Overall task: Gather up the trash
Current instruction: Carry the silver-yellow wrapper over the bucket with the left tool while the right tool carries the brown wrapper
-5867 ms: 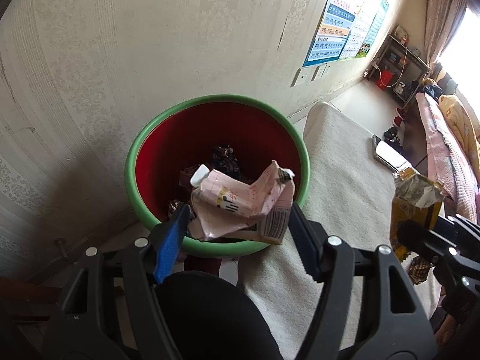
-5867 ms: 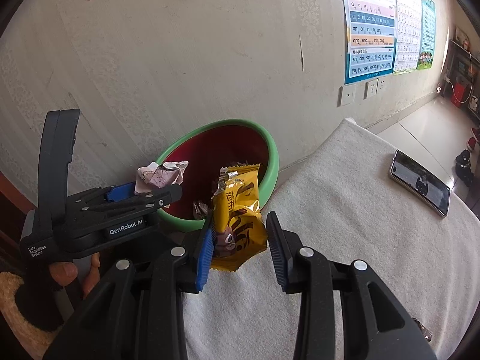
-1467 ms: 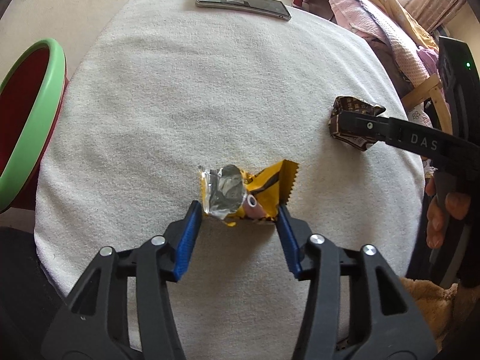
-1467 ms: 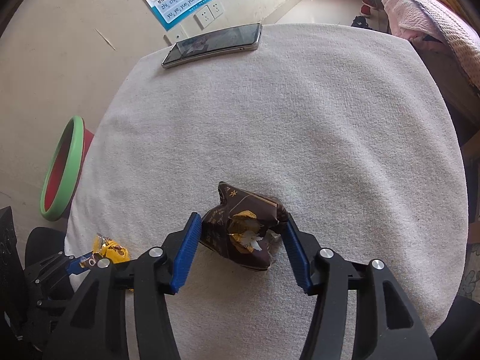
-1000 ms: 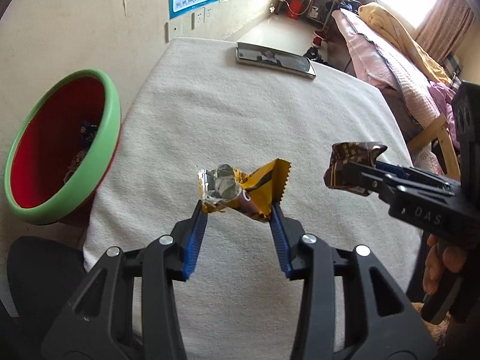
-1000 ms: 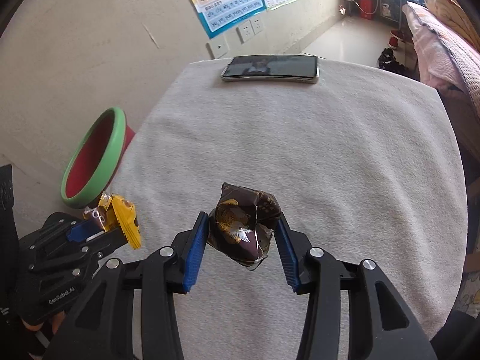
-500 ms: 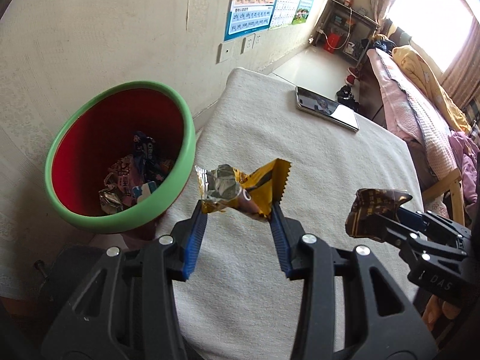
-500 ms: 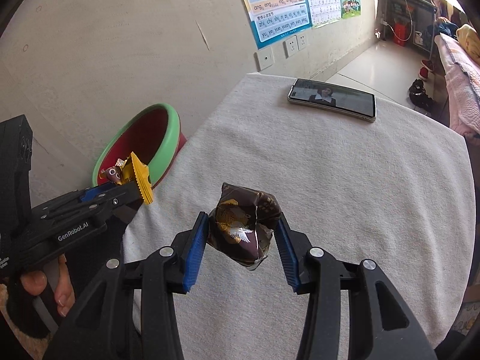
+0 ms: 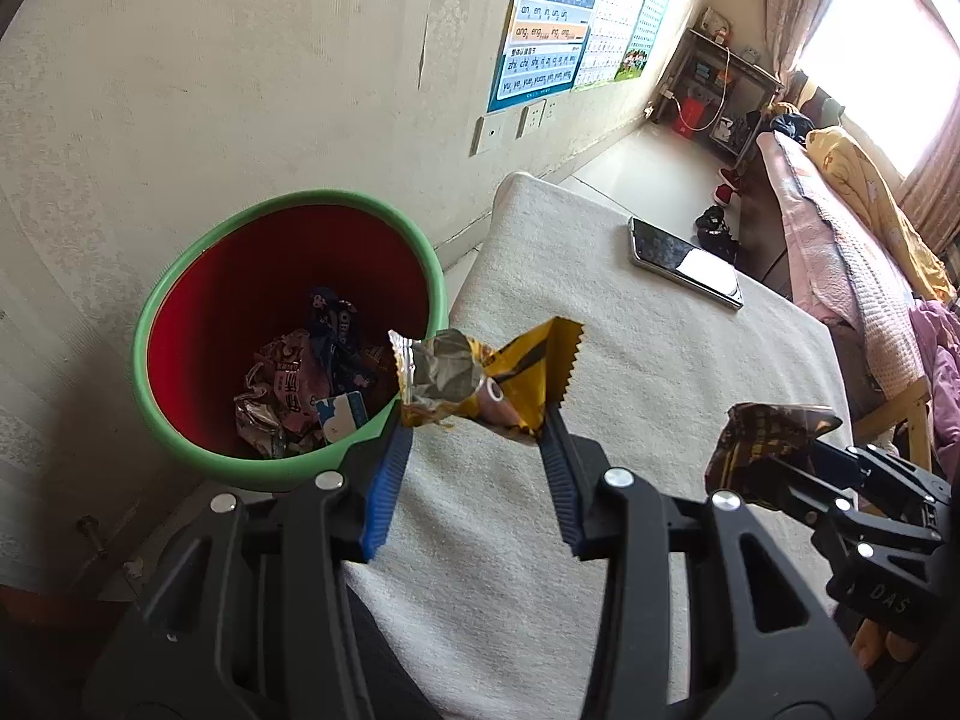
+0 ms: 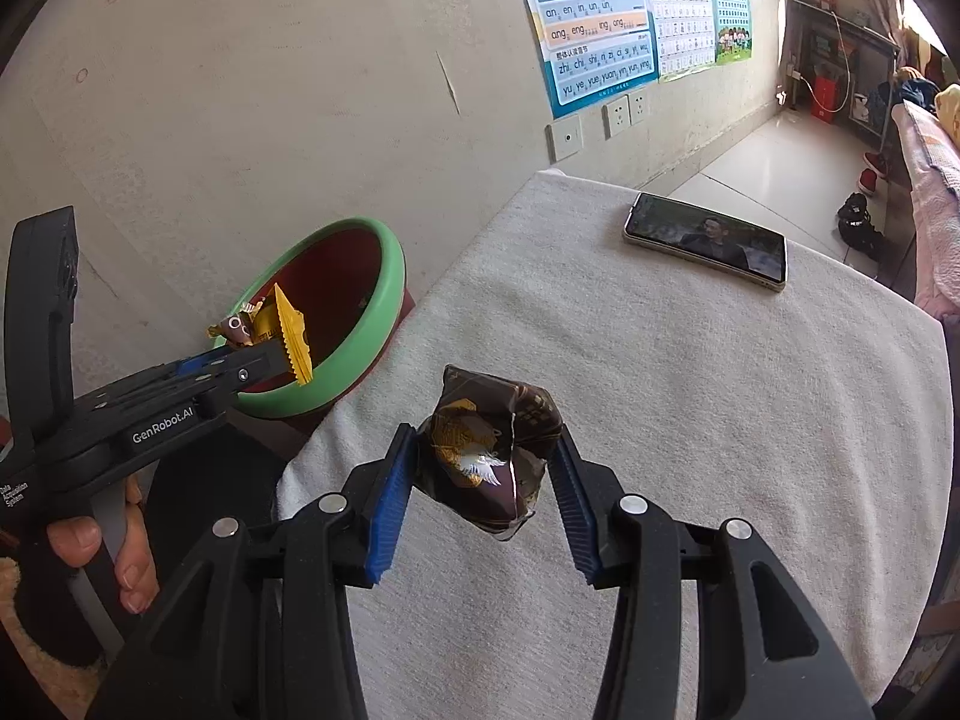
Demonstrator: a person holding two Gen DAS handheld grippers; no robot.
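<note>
My left gripper (image 9: pixel 477 438) is shut on a yellow snack wrapper (image 9: pixel 480 378) with a torn silver end, held in the air by the near rim of the bin. The same wrapper (image 10: pixel 282 333) shows in the right wrist view against the bin's green rim. The bin (image 9: pixel 180 276), red inside with a green rim, stands on the floor left of the table and holds several crumpled wrappers (image 9: pixel 300 384). My right gripper (image 10: pixel 486 468) is shut on a crumpled dark brown wrapper (image 10: pixel 489 450), raised over the table's left part; that brown wrapper (image 9: pixel 762 438) also appears at the right of the left wrist view.
The table (image 10: pixel 690 420) wears a white towel-like cover. A phone (image 10: pixel 705 240) with a lit screen lies near its far edge. A wall with posters (image 10: pixel 594 18) and sockets runs behind the bin. A bed (image 9: pixel 852 252) stands to the right. A hand (image 10: pixel 102 552) grips the left tool.
Both grippers have lifted their wrappers off the table and carried them left. The bin now sits closer and larger, with the yellow wrapper at its rim.
</note>
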